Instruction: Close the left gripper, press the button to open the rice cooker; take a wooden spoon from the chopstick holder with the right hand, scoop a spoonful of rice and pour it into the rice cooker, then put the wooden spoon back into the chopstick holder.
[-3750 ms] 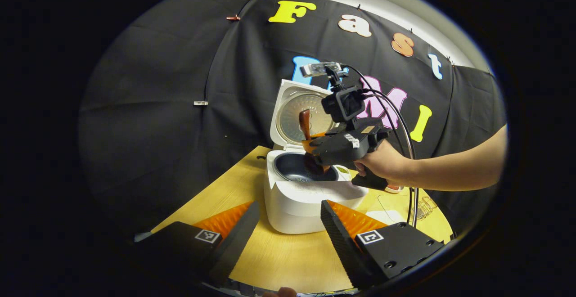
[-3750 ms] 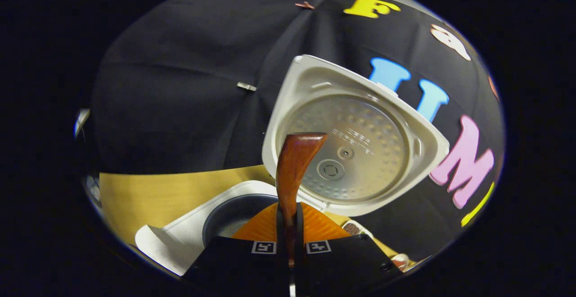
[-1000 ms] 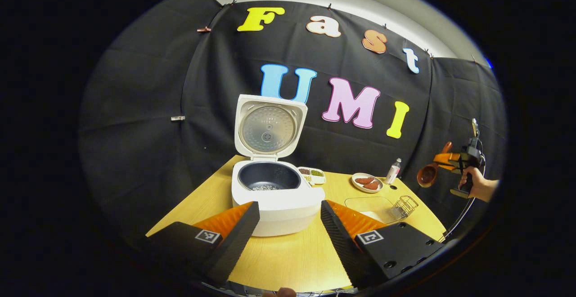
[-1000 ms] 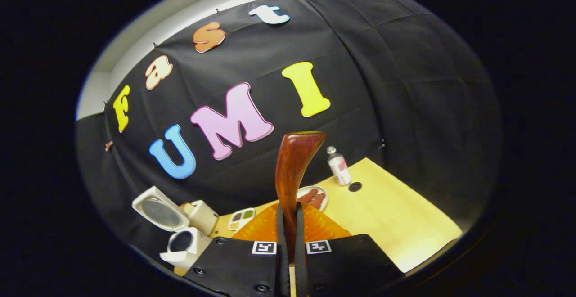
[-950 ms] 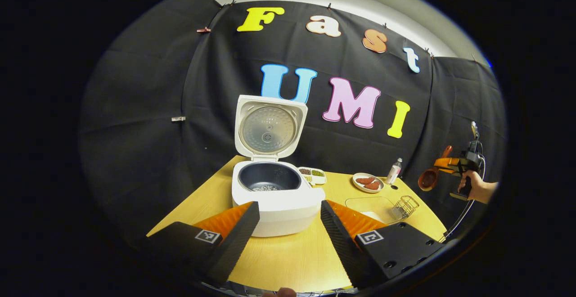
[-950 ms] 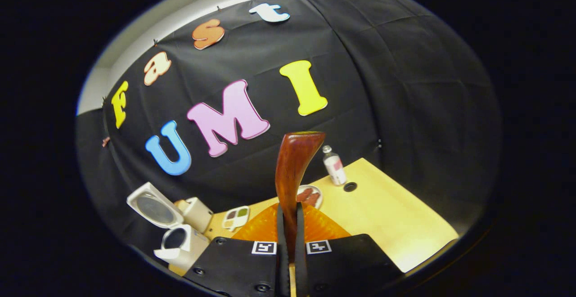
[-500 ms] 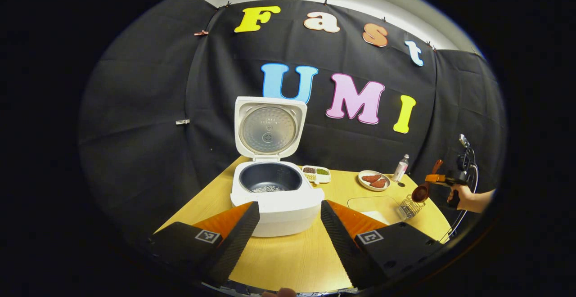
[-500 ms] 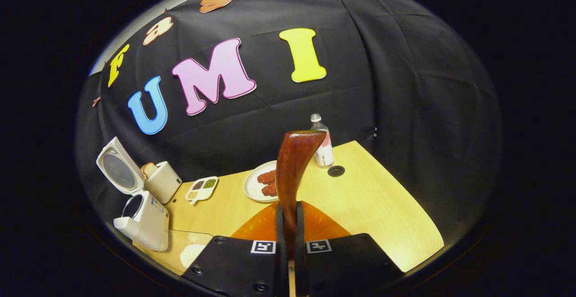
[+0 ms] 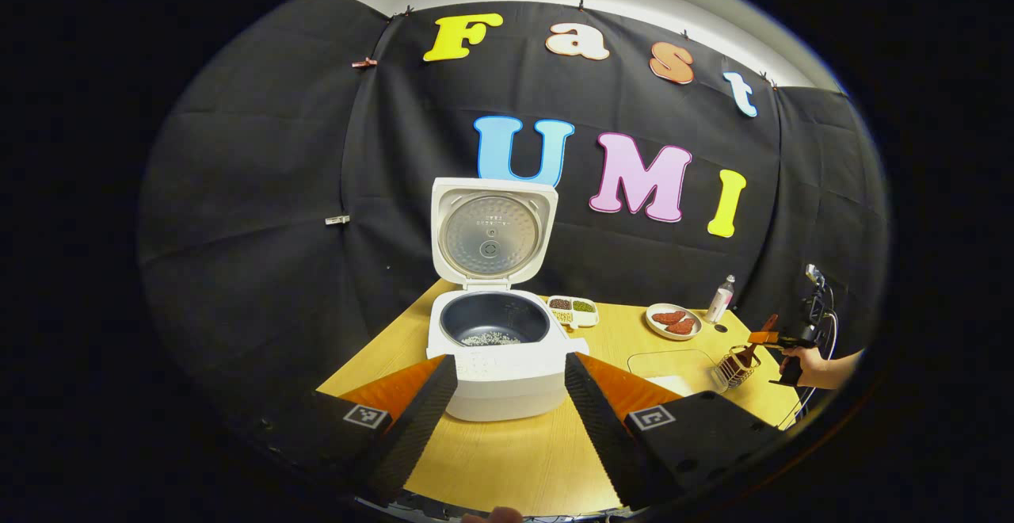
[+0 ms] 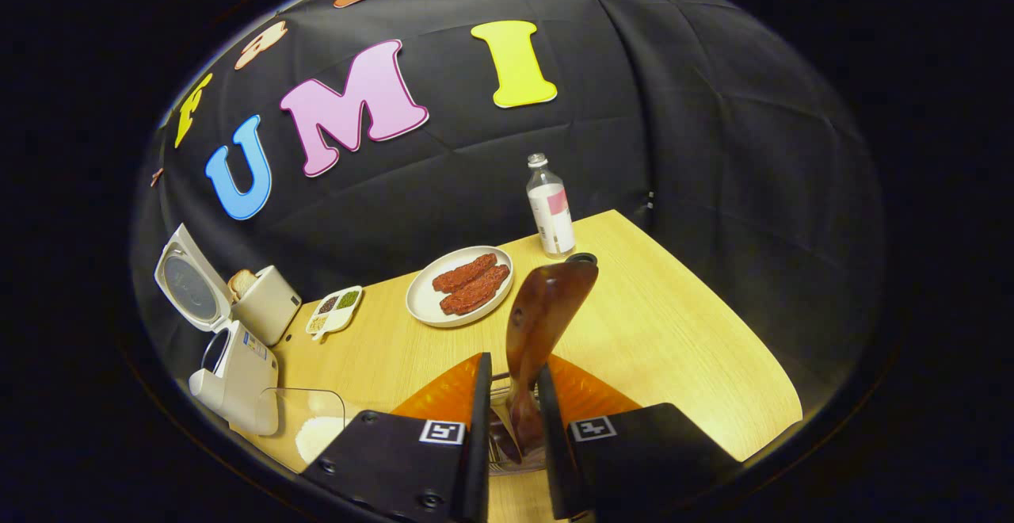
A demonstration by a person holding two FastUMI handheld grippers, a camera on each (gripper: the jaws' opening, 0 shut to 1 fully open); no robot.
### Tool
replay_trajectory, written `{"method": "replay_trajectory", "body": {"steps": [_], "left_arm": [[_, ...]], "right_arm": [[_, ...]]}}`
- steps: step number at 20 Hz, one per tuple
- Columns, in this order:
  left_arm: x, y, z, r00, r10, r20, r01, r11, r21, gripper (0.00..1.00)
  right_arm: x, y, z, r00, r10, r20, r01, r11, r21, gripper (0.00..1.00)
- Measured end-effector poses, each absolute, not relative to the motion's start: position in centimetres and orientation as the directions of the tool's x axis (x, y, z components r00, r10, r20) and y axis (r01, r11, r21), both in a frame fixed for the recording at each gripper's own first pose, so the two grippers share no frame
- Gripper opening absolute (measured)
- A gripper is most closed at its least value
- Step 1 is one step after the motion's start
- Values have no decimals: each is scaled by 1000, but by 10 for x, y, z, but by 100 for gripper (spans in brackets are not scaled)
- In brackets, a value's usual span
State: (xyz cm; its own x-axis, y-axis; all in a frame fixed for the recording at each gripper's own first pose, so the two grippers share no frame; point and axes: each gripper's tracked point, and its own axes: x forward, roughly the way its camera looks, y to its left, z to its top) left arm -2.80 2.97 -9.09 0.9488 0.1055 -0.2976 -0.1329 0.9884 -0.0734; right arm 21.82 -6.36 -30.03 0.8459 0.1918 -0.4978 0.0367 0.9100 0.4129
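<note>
right tongs (image 10: 509,412) spread around the wooden spoon (image 10: 543,325) in the chopstick holder (image 9: 735,366) (left tongs (image 9: 507,396) spread too): withdrawing crookedly could snag the handle and tip the holder.

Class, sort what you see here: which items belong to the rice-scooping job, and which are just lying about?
Belong to the job: rice cooker, wooden spoon, chopstick holder, container of rice, right gripper.

Just lying about: plate of meat, bottle, divided dish, toaster.
</note>
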Motion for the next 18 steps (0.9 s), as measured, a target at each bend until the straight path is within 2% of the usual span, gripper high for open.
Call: {"method": "replay_trajectory", "body": {"steps": [4, 5, 7, 8, 12, 18], "left_arm": [[-28, 31, -80, 958, 94, -270, -120, 990, -79, 94], [-26, 32, -75, 962, 91, -259, -114, 991, -77, 95], [-22, 33, -64, 970, 80, -231, -100, 992, -74, 95], [-17, 34, -58, 974, 71, -216, -90, 993, -76, 95], [8, 39, -23, 990, 45, -136, -58, 994, -89, 95], [69, 56, 44, 999, 40, -8, -40, 992, -122, 95]], "right_arm": [[200, -76, -283, 851, 175, -495, 47, 914, 404, 81], [194, -81, -275, 856, 169, -488, 48, 915, 400, 83], [181, -94, -257, 868, 137, -478, 67, 920, 385, 95], [174, -98, -247, 876, 122, -466, 75, 922, 381, 98], [139, -102, -186, 912, 94, -399, 71, 922, 380, 98], [95, -79, -84, 959, 111, -262, -12, 936, 352, 98]]}}
